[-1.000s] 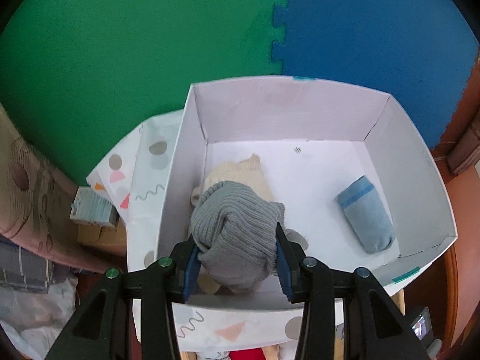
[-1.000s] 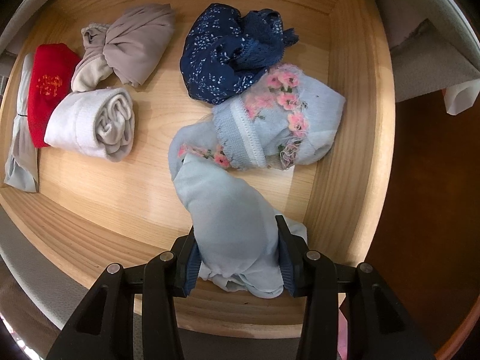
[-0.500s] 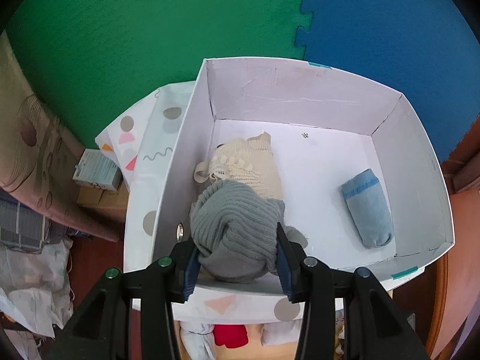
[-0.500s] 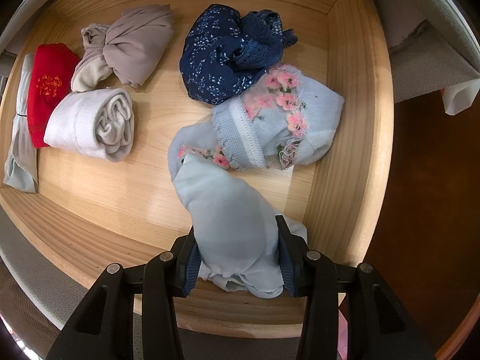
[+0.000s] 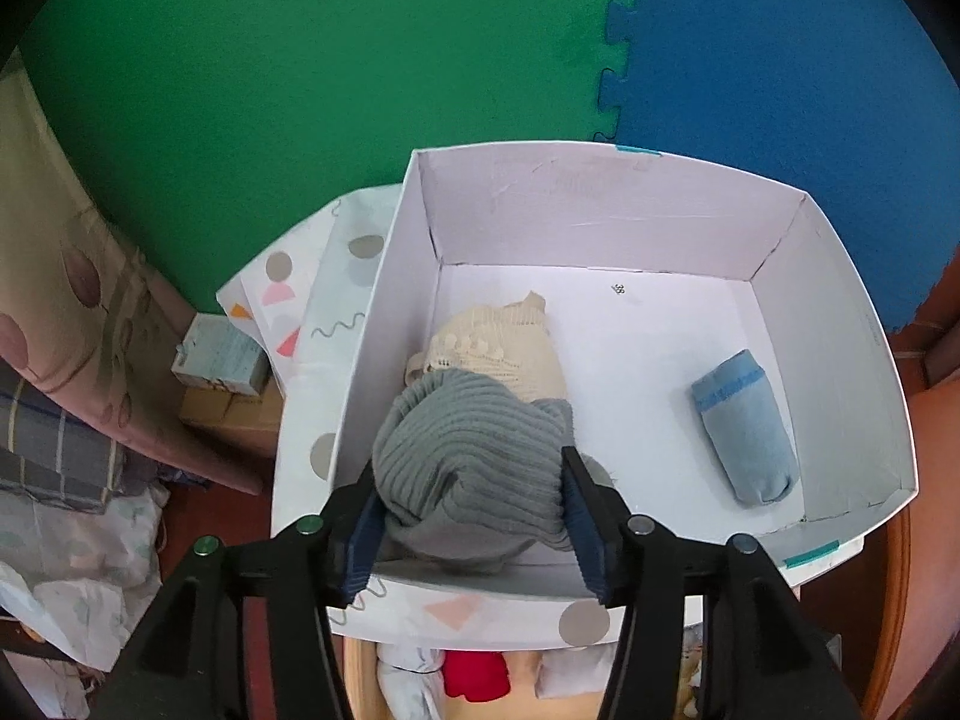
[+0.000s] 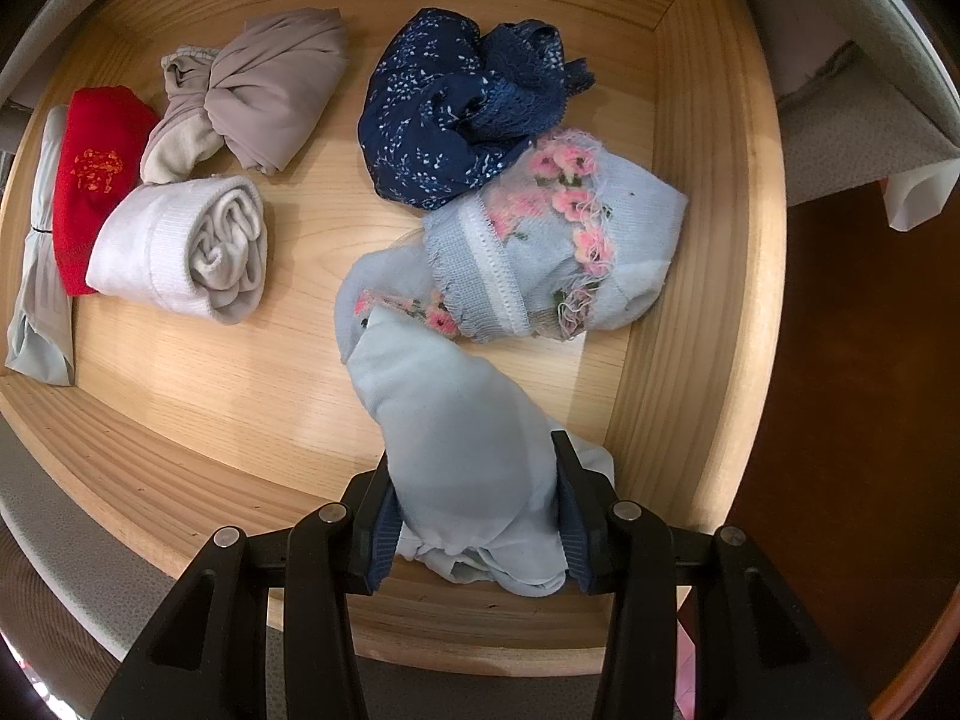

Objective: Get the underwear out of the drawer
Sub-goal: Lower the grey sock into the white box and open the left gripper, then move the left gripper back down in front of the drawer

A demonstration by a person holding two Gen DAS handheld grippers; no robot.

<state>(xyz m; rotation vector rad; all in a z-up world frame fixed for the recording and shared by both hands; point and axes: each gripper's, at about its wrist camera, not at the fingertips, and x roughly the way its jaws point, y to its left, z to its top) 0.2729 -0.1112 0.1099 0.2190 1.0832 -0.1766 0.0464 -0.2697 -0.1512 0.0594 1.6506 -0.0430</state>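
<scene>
In the left wrist view, my left gripper [image 5: 467, 459] hangs over the near left corner of a white box [image 5: 600, 204]. Its jaws are opening around a grey ribbed bundle of underwear [image 5: 462, 420], which still fills the gap and touches both pads. The bundle lies partly on a cream knitted piece [image 5: 498, 342]. A rolled light blue piece [image 5: 744, 426] lies at the box's right. In the right wrist view, my right gripper [image 6: 469, 450] points straight down into the wooden drawer [image 6: 198, 372], shut on a pale blue piece of underwear [image 6: 456, 408] by the front right corner.
The drawer also holds a flowered blue piece [image 6: 558, 252], a navy lace one [image 6: 456, 114], a taupe bundle [image 6: 270, 96], a white roll [image 6: 186, 246] and a red piece [image 6: 96, 168]. Green and blue foam mats [image 5: 360, 60] lie beyond the box. Small cartons [image 5: 222, 354] sit to its left.
The left jaws have spread wider around the grey bundle, which has sunk against the cream piece in the box. The right gripper and its pale blue piece have not moved.
</scene>
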